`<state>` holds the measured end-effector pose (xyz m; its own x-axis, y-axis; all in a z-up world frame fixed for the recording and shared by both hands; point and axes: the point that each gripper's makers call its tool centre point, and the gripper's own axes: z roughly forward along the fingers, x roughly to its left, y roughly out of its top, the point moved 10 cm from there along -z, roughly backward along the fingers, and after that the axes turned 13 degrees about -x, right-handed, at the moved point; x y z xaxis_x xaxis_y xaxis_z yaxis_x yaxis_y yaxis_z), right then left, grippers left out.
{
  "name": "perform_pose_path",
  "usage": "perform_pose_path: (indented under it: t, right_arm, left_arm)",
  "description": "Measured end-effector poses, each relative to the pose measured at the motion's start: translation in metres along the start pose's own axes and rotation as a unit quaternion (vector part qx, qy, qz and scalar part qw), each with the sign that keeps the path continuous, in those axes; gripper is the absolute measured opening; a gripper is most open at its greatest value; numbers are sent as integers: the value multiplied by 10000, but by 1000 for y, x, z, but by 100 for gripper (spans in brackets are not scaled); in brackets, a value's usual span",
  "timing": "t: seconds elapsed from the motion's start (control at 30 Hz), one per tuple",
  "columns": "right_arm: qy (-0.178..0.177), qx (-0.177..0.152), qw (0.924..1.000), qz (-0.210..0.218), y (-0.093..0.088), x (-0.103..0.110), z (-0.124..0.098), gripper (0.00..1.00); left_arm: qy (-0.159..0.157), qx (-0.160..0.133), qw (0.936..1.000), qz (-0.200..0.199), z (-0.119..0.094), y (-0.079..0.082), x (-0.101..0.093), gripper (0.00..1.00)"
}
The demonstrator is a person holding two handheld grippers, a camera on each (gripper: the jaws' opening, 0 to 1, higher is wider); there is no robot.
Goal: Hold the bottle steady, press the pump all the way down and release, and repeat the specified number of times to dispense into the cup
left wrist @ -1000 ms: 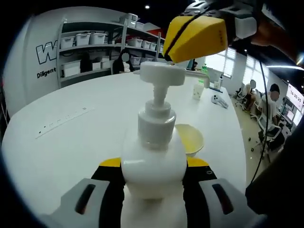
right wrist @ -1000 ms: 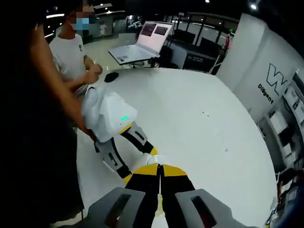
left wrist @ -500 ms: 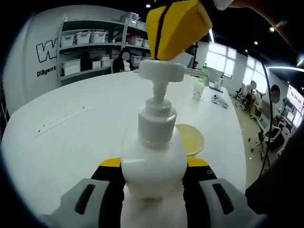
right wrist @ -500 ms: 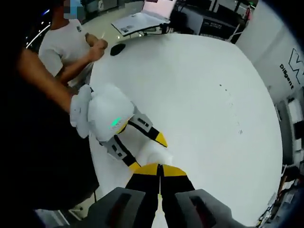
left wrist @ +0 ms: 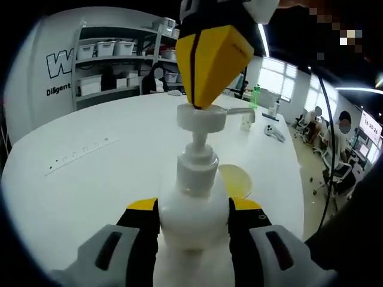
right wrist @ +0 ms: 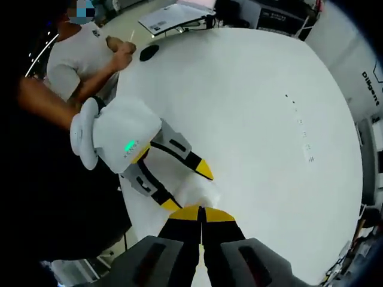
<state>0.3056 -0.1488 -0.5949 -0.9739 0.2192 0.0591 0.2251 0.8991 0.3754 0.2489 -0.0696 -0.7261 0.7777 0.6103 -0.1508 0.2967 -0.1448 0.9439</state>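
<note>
The white pump bottle (left wrist: 193, 203) stood upright on the round white worktop (left wrist: 84, 173), its long axis running straight up from the surface, and its pump head (left wrist: 201, 116) carried a thin spout that pointed off toward the right of the left gripper view, out over the shallow yellow cup (left wrist: 237, 181) that sat just behind the bottle. The left claw (left wrist: 192, 206) was clamped on the bottle's body, one yellow-tipped jaw on each side. The right claw (left wrist: 206, 63) had its jaws pressed together into a single yellow wedge, its tip touching the top of the pump head. In the right gripper view the right claw (right wrist: 201, 210) pointed down at the bottle (right wrist: 200, 192), with the left claw (right wrist: 186, 186) gripping it from the side. Half a second before, the wedge had hung above the pump head; now it had come down onto it, and the pump stem looked shorter, the head sitting lower.
</note>
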Motion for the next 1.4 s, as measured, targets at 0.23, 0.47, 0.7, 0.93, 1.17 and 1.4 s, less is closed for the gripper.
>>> perform_pose_path:
  t: [0.23, 0.47, 0.7, 0.93, 1.17, 1.4]
  right_arm:
    - [-28, 129, 9999, -6, 2, 1, 2, 0]
    - [-9, 335, 9994, -69, 2, 2, 9, 0]
    - [-38, 201, 9989, 420, 0, 2, 10, 0]
    - [-78, -5, 9997, 246, -3, 5, 3, 0]
    - [-46, 313, 9995, 36, 1, 12, 1, 0]
    - [-28, 325, 9994, 107, 2, 8, 1, 0]
  left_arm:
    - [-28, -32, 10000, -2, 4, 0, 0, 44]
    - [-51, -33, 10000, 26, 5, 0, 0, 45]
    - [-83, -12, 10000, 50, 7, 0, 0, 46]
    - [-48, -6, 9999, 95, 7, 0, -2, 45]
    - [7, -5, 10000, 82, 7, 0, -2, 45]
    - [42, 12, 10000, 77, 7, 0, -2, 45]
